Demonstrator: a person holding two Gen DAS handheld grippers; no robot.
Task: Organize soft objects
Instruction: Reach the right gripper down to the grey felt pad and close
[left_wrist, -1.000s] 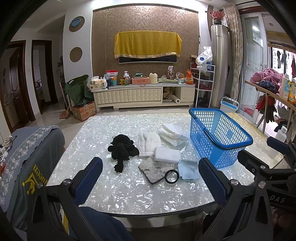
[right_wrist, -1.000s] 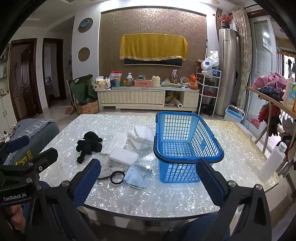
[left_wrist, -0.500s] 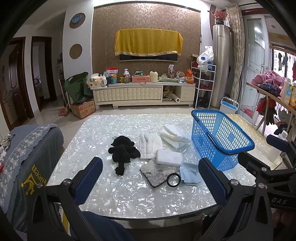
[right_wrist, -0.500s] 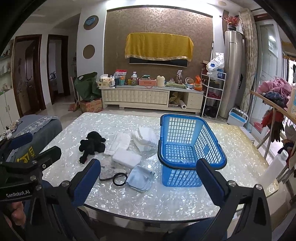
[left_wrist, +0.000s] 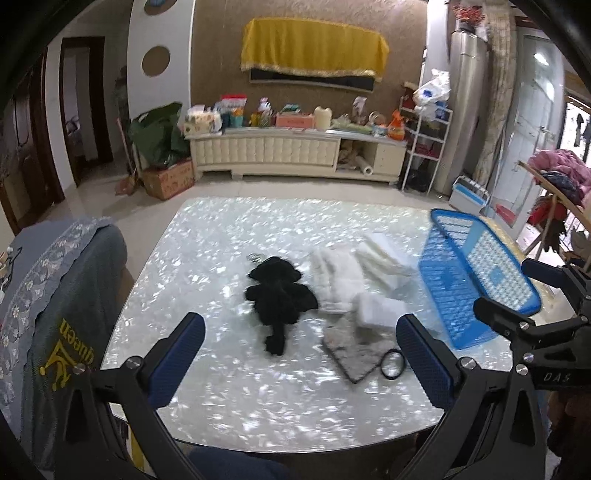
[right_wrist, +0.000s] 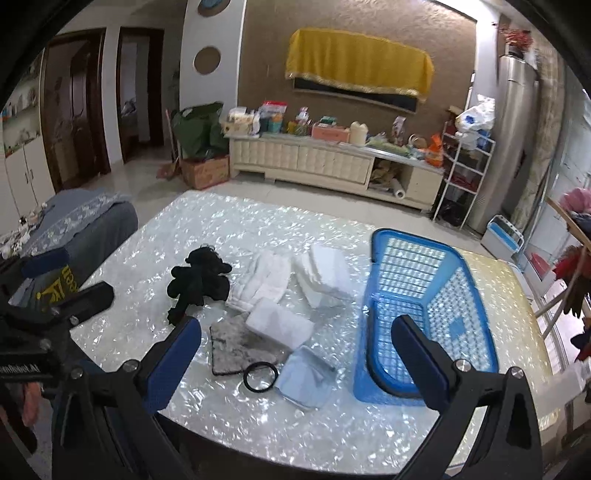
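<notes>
A black plush toy (left_wrist: 279, 293) lies mid-table, also in the right wrist view (right_wrist: 197, 278). Beside it lie white fluffy gloves (left_wrist: 338, 278), a stack of white folded cloths (right_wrist: 325, 275), a white sponge block (right_wrist: 279, 323), a grey mat (right_wrist: 236, 345), a black ring (right_wrist: 260, 376) and a pale blue cloth (right_wrist: 304, 378). A blue mesh basket (right_wrist: 432, 310) stands at the right, empty. My left gripper (left_wrist: 299, 363) is open, hovering before the toy and mat. My right gripper (right_wrist: 295, 367) is open above the ring and blue cloth.
The pearly white table (left_wrist: 236, 258) has a chair with a grey cover (left_wrist: 55, 295) at its left edge. A TV cabinet (left_wrist: 295, 155) with clutter stands across the floor. A clothes rack (left_wrist: 557, 192) is at the right.
Both grippers have moved forward and closer to the table, tilting down. The objects now look larger. Nothing on the table has moved.
</notes>
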